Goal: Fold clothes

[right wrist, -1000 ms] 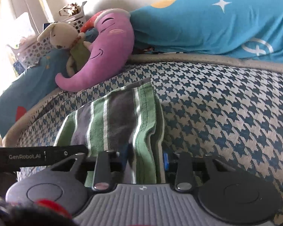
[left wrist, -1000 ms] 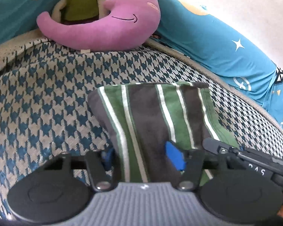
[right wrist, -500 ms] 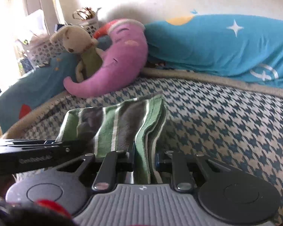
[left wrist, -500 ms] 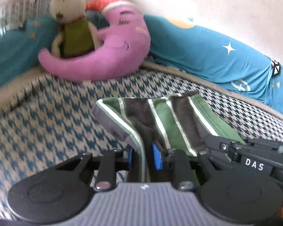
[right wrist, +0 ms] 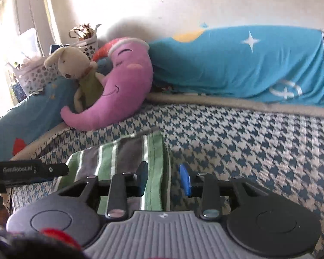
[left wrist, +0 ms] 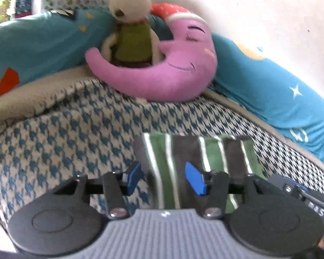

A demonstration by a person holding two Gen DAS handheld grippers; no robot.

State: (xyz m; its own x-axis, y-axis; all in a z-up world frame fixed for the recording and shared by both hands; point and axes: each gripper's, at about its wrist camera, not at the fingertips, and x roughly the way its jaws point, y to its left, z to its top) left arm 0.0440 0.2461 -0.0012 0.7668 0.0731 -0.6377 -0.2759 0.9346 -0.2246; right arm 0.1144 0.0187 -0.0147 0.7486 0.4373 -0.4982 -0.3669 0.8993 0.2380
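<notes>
A folded green, grey and white striped garment [left wrist: 196,153] lies flat on the houndstooth bed cover [left wrist: 64,138]. My left gripper [left wrist: 165,180] is open, its blue pads spread either side of the garment's near left edge. In the right wrist view the same striped garment [right wrist: 127,157] lies low and left. My right gripper [right wrist: 164,180] is open too, with the garment's right folded edge between its pads. The other gripper's black body shows at each view's side.
A purple moon-shaped plush [left wrist: 162,73] with a beige rabbit toy [left wrist: 129,21] leans at the head of the bed. Blue star-print pillows [right wrist: 237,64] line the wall. A white basket [right wrist: 84,41] stands behind them. Bare houndstooth cover [right wrist: 259,146] spreads to the right.
Both grippers were shut on the garment's near edge half a second ago and have now opened, letting it go. The cameras have tilted up and the garment lies flatter.
</notes>
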